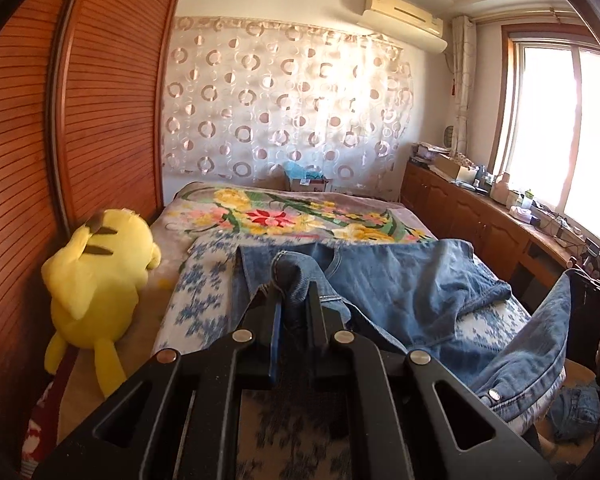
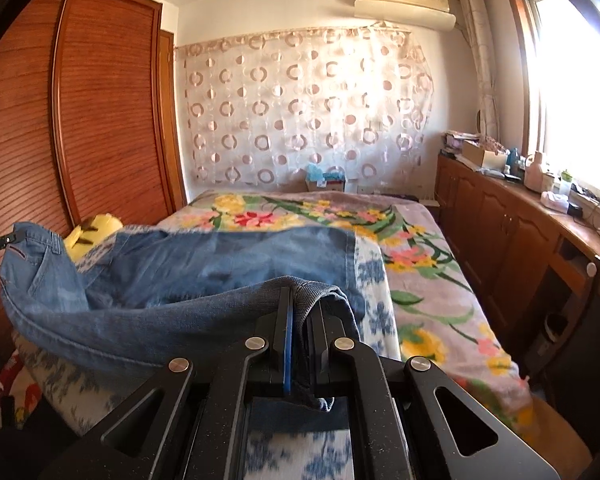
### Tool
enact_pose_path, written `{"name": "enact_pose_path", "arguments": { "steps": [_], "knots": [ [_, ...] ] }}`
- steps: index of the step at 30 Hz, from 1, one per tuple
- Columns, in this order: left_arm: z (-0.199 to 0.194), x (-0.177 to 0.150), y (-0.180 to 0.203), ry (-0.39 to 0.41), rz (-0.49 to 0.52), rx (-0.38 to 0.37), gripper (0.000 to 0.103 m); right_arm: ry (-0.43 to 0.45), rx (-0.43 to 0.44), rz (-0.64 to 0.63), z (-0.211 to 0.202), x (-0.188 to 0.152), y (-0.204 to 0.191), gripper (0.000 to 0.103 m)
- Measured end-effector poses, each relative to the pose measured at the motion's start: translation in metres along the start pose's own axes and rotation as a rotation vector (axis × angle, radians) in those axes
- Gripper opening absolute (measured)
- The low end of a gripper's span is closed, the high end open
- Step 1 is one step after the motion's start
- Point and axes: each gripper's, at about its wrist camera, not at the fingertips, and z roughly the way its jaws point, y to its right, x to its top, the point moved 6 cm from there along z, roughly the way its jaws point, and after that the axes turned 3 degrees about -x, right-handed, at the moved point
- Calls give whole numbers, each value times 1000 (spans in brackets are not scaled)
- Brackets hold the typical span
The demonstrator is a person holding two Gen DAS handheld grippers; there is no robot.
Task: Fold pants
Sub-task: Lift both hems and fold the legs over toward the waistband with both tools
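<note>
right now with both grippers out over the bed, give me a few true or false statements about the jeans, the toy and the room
1. The left gripper is shut on a fold of the blue denim jeans. True.
2. The right gripper hangs open with nothing in it. False: it is shut on the jeans too.
3. The yellow plush toy lies beside the brown slatted wardrobe. True.
4. The jeans lie neatly folded in a small square. False: they sag, rumpled, between the two grippers over the blue-and-white flowered cover.
5. The white air conditioner hangs high on the wall. True.
</note>
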Motion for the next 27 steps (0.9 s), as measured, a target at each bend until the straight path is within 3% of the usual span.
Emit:
{"name": "enact_pose_path", "arguments": {
  "steps": [11, 27],
  "knots": [
    [55, 15, 4, -41, 4, -3, 11, -37, -16, 18, 52, -3, 4, 5],
    [119, 71, -18, -10, -20, 61, 11, 54, -51, 21, 102, 64, 16, 5]
  ]
}}
